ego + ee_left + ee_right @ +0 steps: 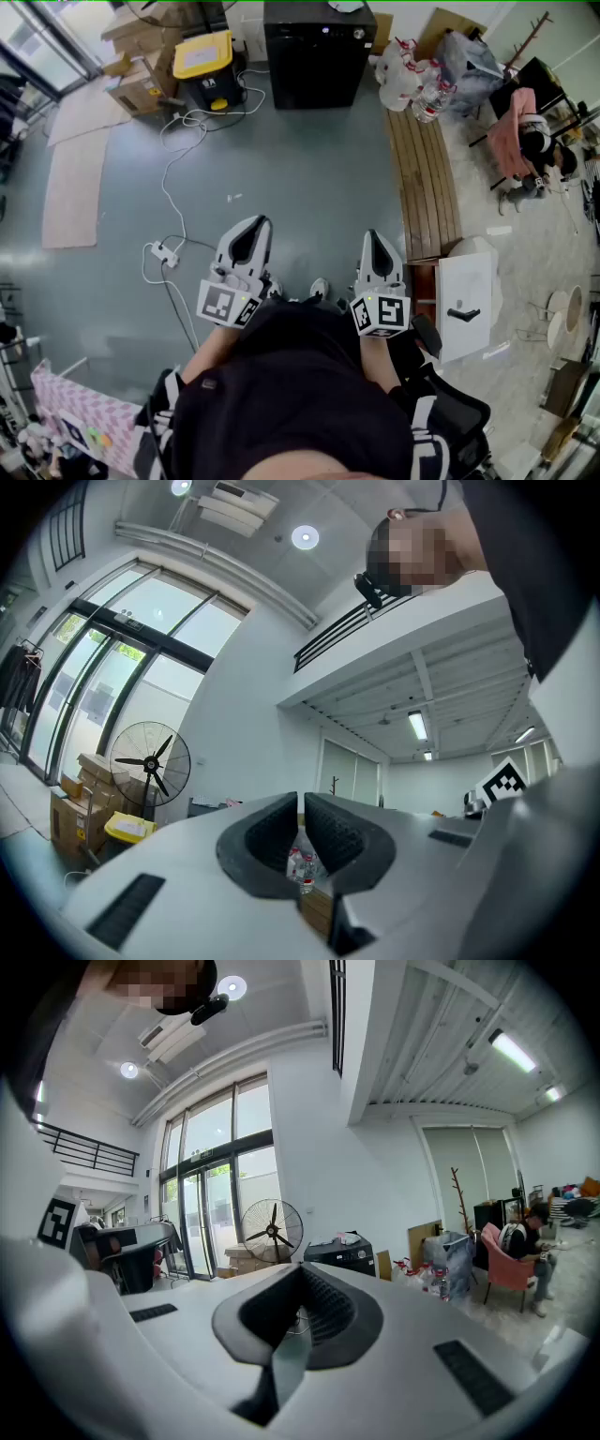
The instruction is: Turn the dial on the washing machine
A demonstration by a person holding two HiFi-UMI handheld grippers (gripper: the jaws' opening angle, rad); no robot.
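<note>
1. Close in front of the person's dark shirt (300, 394), both grippers are held side by side over the grey floor (300, 159), roughly level.
2. Left gripper (256, 223): in the left gripper view its ribbed pads (272, 832) stand barely apart, with a thin slit of light between them at the tips (301, 803). It holds nothing; only distant water bottles (302, 866) show through the gap.
3. Right gripper (373, 236): in the right gripper view the jaws are pressed together at the tips (300, 1269) and grip nothing.
4. Just ahead of the left gripper, a white power strip (165, 252) lies on the floor, and its cable (173, 159) runs off toward the far wall.
5. Beside the right gripper stands a white box-like stand (466, 300), and a long wooden bench (427, 178) stretches away beyond it.
6. The washing machine (314, 56), a black cabinet, stands against the far wall, well apart from both grippers. Its dial (357, 33) shows as a small round knob near the top right corner. The right gripper view shows the machine (345, 1256) beyond the closed tips.
7. Left of the machine sit a yellow-lidded bin (204, 61) and cardboard boxes (141, 89); a standing fan (272, 1230) is near them.
8. Right of the machine, a cluster of water bottles (412, 84) stands at the bench's far end.
9. Farther right, a person sits in a pink chair (514, 141).
</note>
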